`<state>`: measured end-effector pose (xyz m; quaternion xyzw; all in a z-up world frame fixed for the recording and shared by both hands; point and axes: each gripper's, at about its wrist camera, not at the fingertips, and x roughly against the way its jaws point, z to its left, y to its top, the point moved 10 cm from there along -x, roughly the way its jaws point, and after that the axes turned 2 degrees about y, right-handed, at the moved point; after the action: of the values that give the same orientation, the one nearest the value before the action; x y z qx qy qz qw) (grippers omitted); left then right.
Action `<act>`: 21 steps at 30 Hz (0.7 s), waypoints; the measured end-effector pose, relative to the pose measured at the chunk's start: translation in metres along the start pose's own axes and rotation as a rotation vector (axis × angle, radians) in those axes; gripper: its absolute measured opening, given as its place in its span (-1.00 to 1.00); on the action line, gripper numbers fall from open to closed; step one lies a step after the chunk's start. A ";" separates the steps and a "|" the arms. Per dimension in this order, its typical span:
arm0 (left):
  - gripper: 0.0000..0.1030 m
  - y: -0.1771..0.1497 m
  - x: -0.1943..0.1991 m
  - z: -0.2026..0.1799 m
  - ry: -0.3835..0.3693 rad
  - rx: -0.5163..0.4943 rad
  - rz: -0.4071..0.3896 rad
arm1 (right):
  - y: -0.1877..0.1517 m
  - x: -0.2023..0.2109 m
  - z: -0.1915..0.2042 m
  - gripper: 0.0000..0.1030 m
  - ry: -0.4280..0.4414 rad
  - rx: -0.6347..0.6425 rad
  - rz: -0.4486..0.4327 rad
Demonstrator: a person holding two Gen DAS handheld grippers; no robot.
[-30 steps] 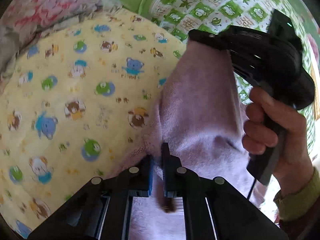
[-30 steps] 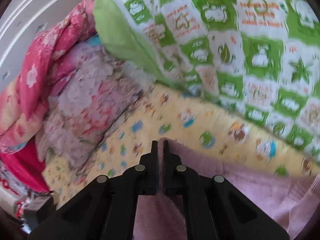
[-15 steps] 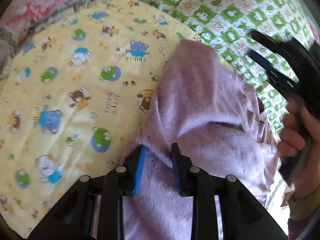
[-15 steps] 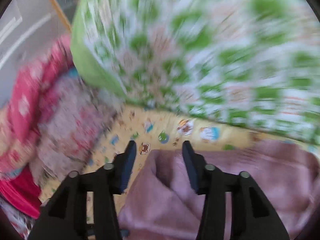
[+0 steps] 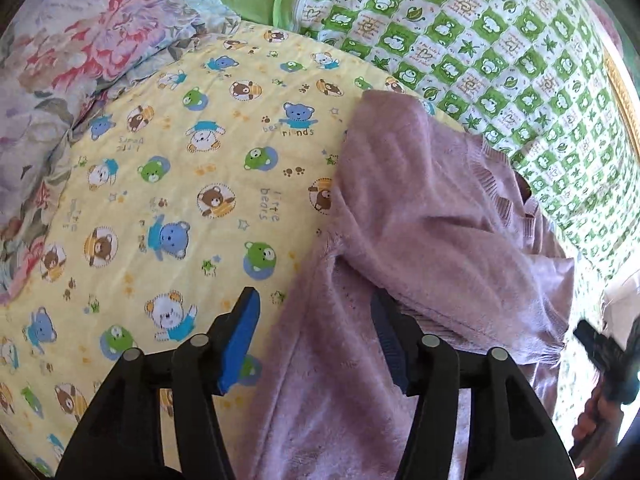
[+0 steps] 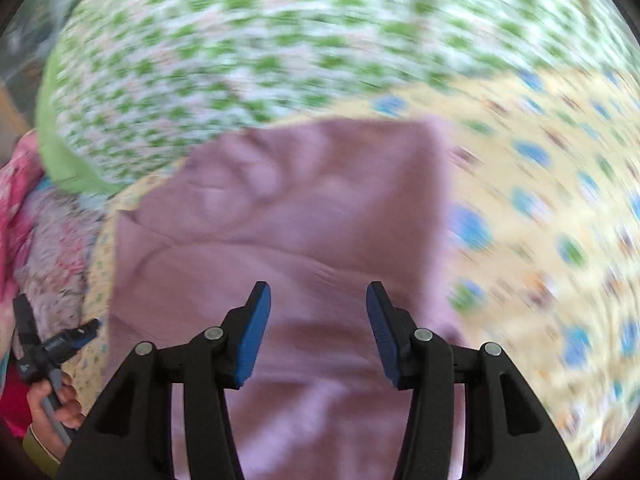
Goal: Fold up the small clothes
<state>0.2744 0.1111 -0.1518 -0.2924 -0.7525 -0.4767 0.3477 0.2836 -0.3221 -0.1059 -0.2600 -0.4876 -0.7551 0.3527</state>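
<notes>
My left gripper [image 5: 316, 320] is opening, its pads clear of the lilac sweater [image 5: 420, 216] that lies under and ahead of it, folded over itself on the yellow bear-print sheet [image 5: 160, 184]. My right gripper [image 6: 318, 312] stands half open above the same sweater, gripping nothing. The green checked quilt [image 5: 500, 40] lies beyond.

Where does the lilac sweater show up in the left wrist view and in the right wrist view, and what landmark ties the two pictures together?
Left wrist view: the lilac sweater fills the centre right, running down to the bottom edge.
Right wrist view: it fills the centre, blurred, down to the bottom edge.
Shared landmark: the yellow bear-print sheet under it, left of the sweater in the left wrist view, right of it in the right wrist view.
</notes>
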 end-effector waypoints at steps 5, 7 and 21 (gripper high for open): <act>0.21 0.030 -0.011 -0.013 0.042 -0.054 -0.037 | -0.002 0.000 -0.032 -0.01 -0.001 -0.079 -0.011; 0.22 0.045 -0.020 -0.019 0.064 -0.069 -0.039 | 0.000 -0.008 -0.029 -0.01 0.006 -0.064 0.003; 0.56 0.096 -0.079 -0.082 0.207 -0.354 -0.003 | -0.011 -0.050 -0.009 -0.07 0.025 -0.003 0.109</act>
<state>0.4148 0.0627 -0.1413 -0.2974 -0.6177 -0.6295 0.3657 0.3055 -0.3136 -0.1518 -0.2771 -0.4670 -0.7389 0.3989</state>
